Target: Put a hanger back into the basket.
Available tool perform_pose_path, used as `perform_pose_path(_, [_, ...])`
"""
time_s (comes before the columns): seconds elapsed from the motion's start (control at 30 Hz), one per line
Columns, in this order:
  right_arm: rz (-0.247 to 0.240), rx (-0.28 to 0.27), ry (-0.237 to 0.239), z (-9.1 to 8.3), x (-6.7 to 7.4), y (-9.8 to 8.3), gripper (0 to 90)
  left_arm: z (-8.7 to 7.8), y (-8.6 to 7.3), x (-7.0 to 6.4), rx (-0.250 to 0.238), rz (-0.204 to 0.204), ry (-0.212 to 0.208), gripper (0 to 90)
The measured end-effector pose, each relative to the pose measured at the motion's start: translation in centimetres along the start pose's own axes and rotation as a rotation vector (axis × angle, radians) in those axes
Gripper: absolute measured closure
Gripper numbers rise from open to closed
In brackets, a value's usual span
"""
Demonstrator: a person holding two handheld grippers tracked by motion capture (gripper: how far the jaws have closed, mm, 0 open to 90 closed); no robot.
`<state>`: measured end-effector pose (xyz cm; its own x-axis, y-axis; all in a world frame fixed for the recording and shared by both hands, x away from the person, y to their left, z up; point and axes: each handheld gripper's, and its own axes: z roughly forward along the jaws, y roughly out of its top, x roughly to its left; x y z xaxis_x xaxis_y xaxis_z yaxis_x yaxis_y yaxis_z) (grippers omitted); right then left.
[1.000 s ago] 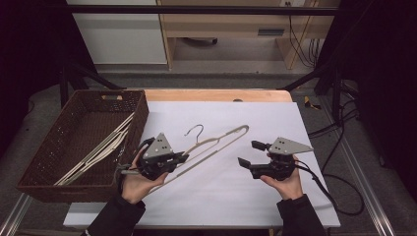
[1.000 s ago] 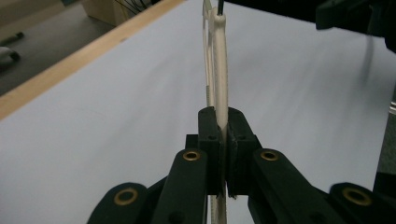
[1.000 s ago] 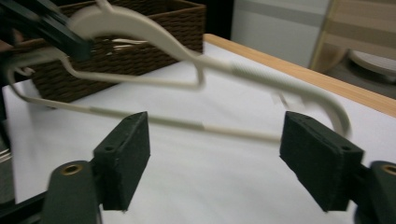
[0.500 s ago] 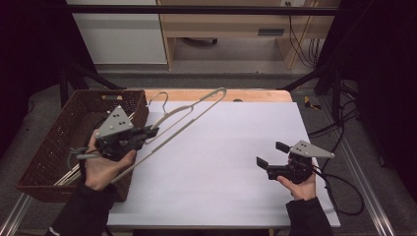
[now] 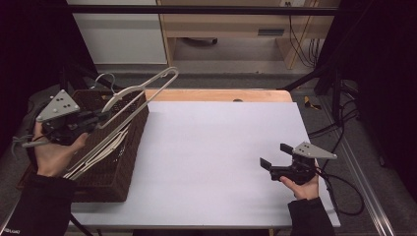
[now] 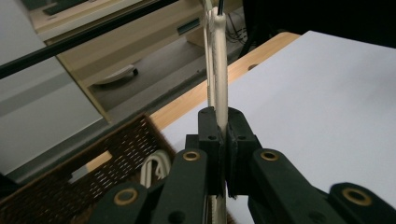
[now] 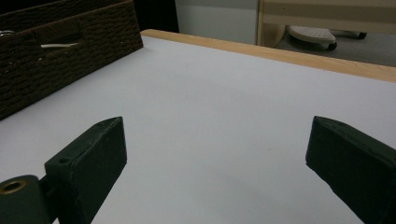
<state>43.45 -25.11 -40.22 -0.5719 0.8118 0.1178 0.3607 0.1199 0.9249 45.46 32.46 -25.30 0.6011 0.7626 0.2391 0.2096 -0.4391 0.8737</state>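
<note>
Two grippers are at work, one at each side of the white table [image 5: 216,162]. At far left, the left gripper [image 5: 101,117] is raised over the brown wicker basket [image 5: 118,172], its jaws pressed together on the lower bar of a cream clothes hanger [image 5: 140,96]. From that pinch the hanger slants up and away to the right, its far end out past the basket's rim and its metal hook above the jaws. In the left gripper view the bar [image 6: 219,70] stands clamped between the two black pads, with more pale hangers [image 6: 156,165] lying in the basket below and to the left. Well apart to the right, the right gripper [image 5: 275,156] sits low over bare table, its jaws spread wide with nothing between them; they have just been opening.
</note>
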Motion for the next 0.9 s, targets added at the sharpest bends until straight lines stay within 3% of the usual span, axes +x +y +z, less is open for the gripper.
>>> perform_pose_path(0.2, [0.002, 0.004, 0.001, 0.1, -0.1, -0.1, 5.5, -0.5, -2.4, 2.4, 0.033, -0.017, 0.043, 86.7])
perform_pose_path(0.43, [-0.001, 0.011, 0.004, 0.2, -0.1, -0.1, 5.2, -0.9, -5.3, 4.2, 0.071, -0.009, 0.091, 86.6])
perform_pose_path(0.63, [0.013, 0.006, 0.011, 0.1, -0.1, -0.1, 5.0, -1.0, -7.8, 5.6, 0.125, -0.034, 0.116, 86.7])
perform_pose_path(0.9, [0.013, 0.010, 0.009, 0.1, -0.2, -0.2, 5.0, 0.4, -10.0, 5.3, 0.175, -0.023, 0.112, 86.6])
